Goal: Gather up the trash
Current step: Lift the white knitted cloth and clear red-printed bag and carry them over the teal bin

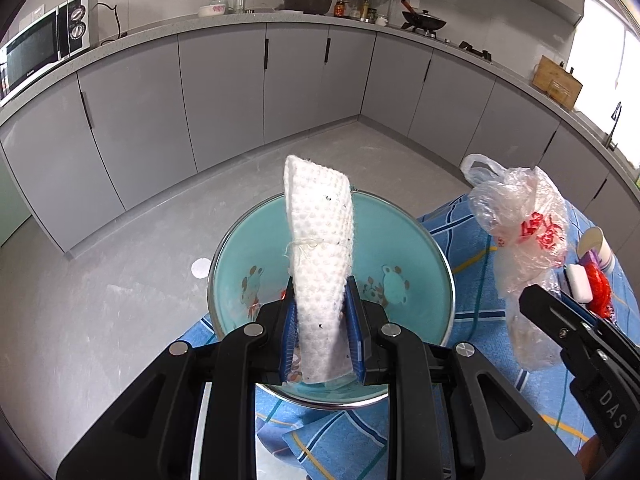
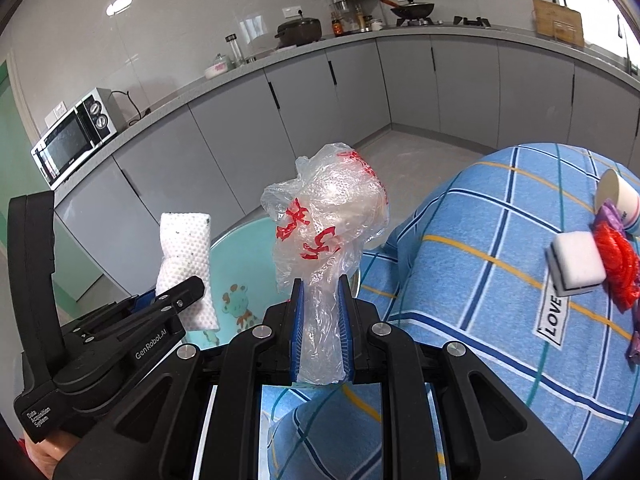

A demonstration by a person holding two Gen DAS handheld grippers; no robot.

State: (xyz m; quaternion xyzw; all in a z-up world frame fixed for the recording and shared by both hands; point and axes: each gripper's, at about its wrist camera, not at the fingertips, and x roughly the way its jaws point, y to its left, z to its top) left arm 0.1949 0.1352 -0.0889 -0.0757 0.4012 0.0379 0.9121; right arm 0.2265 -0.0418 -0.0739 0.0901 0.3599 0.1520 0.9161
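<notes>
Left tool of mine is clamped on a folded white cloth with little dark specks. It sticks up between the blue pads, right over a teal bowl with animal pictures. That bowl sits at the edge of a tabletop with a blue checked cover.

From my right wrist view, the right tool is squeezed tight on a crumpled clear plastic bag with red print. Further right on the cover I see a white sponge, a red net touching it, and a tipped paper cup.
</notes>
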